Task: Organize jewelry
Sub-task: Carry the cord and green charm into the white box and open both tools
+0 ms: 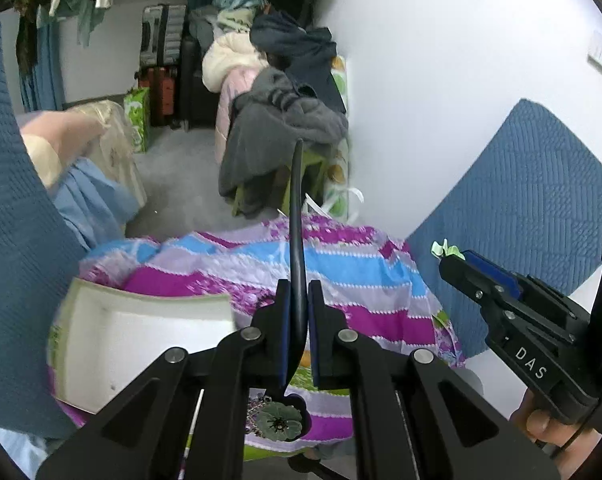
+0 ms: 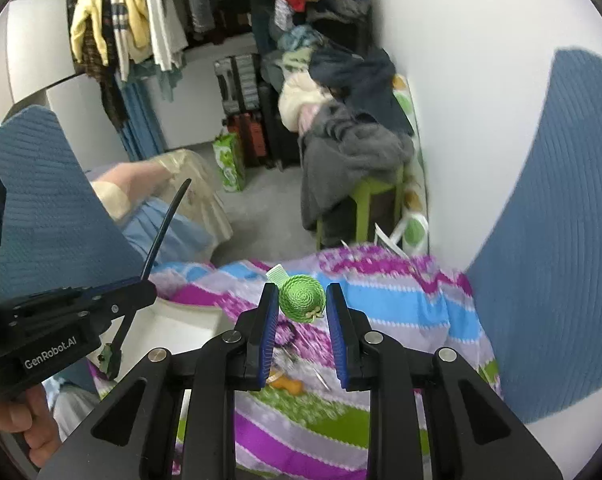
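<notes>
My left gripper (image 1: 299,292) is shut on a long black hair stick (image 1: 297,216) that points up and forward. Its green flower ornament (image 1: 279,422) hangs below the jaws. It also shows in the right wrist view (image 2: 163,232). My right gripper (image 2: 301,300) is shut on a small green woven hat clip (image 2: 301,298), which has a pale green comb part (image 2: 276,271) behind it. The right gripper shows in the left wrist view (image 1: 453,258) at the right. A white foam box (image 1: 141,340) lies on the striped bedspread (image 1: 361,272) at the left.
Small trinkets, one orange (image 2: 291,385), lie on the bedspread under the right gripper. Blue quilted cushions (image 2: 561,240) stand left and right. A white wall (image 1: 441,80) is to the right. A green stool with piled clothes (image 2: 353,152) and suitcases (image 2: 241,88) stand beyond the bed.
</notes>
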### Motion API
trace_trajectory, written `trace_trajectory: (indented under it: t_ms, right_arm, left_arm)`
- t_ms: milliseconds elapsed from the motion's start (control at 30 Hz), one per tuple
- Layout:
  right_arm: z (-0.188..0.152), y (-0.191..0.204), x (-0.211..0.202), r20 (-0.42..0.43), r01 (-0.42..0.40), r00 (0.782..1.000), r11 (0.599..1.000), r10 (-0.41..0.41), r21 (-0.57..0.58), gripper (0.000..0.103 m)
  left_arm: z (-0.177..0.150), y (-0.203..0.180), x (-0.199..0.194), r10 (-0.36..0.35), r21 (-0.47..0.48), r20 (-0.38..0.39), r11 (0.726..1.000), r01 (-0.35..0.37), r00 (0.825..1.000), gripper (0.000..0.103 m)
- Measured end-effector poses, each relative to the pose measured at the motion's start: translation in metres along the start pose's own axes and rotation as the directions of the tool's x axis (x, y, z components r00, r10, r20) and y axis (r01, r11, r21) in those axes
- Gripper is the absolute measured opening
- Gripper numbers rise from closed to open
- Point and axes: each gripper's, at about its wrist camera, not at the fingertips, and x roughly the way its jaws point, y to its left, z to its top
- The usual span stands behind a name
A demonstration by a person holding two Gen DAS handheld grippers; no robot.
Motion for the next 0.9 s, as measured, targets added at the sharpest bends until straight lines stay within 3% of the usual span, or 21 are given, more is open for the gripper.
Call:
trace_trajectory:
  t_ms: [133, 300, 667, 900]
  right_arm:
    - [0.0, 0.028, 0.004, 0.013, -0.023, 1.0, 1.0, 0.023, -0.011, 0.022]
    - [-0.013, 0.065, 0.029, -0.037, -0.061, 0.998, 0.998, 0.06, -0.034, 0.022]
    - [-0.063, 0.117, 0.092, -0.14, -0.109, 0.985, 0.993, 0.104, -0.034, 0.022]
    - [-0.096, 0.143, 0.124, -0.213, -0.146, 0.968, 0.987, 0.13, -0.065, 0.022]
  left_arm:
    - [-0.002, 0.021, -0.007, 0.018, 0.008, 0.008, 1.0, -0.018, 1.0, 0.008]
    - [-0.016, 0.055, 0.0, 0.054, 0.014, -0.007, 0.998, -0.054, 0.999, 0.008]
    - [-0.058, 0.135, 0.034, 0.086, -0.021, -0.084, 0.996, -0.088, 0.993, 0.008]
    - [-0.087, 0.162, 0.063, 0.106, -0.033, -0.128, 0.993, -0.111, 0.986, 0.008]
